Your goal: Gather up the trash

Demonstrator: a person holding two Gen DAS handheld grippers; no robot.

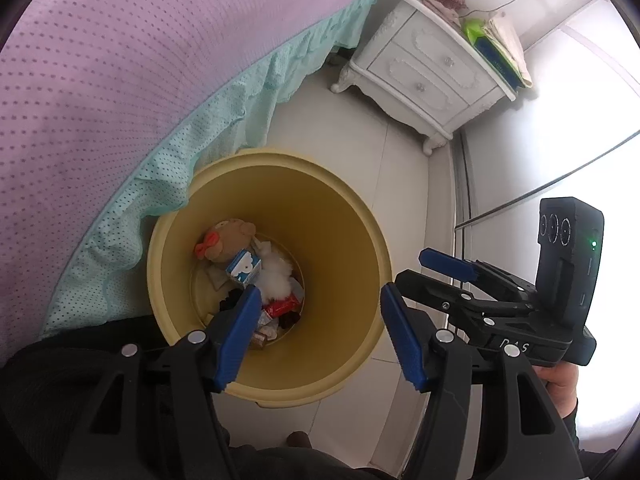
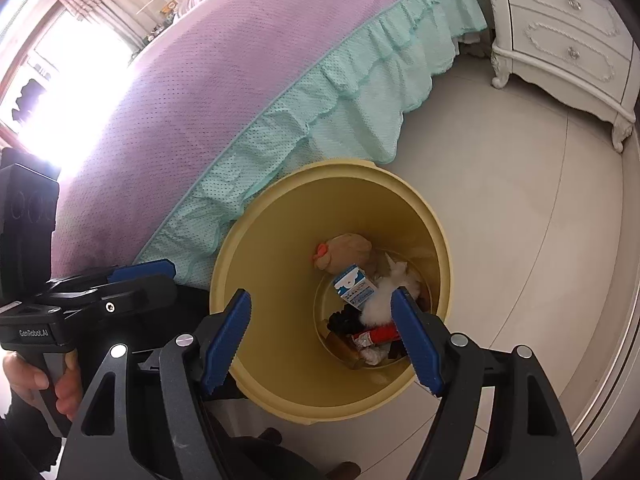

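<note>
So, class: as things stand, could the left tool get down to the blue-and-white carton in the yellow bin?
Probably yes. The left tool hangs open above the yellow bin, which has no lid, and the carton lies on top of the other trash. Only the bin's depth might hinder it.

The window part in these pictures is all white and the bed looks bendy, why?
Right wrist view: daylight through the window burns out to white glare, spilling over the purple bedspread. Left wrist view: another bright patch washes out at right. Both views: the fisheye lens curves the bed's edge and darkens the corners; the yellow bin stays sharp.
</note>
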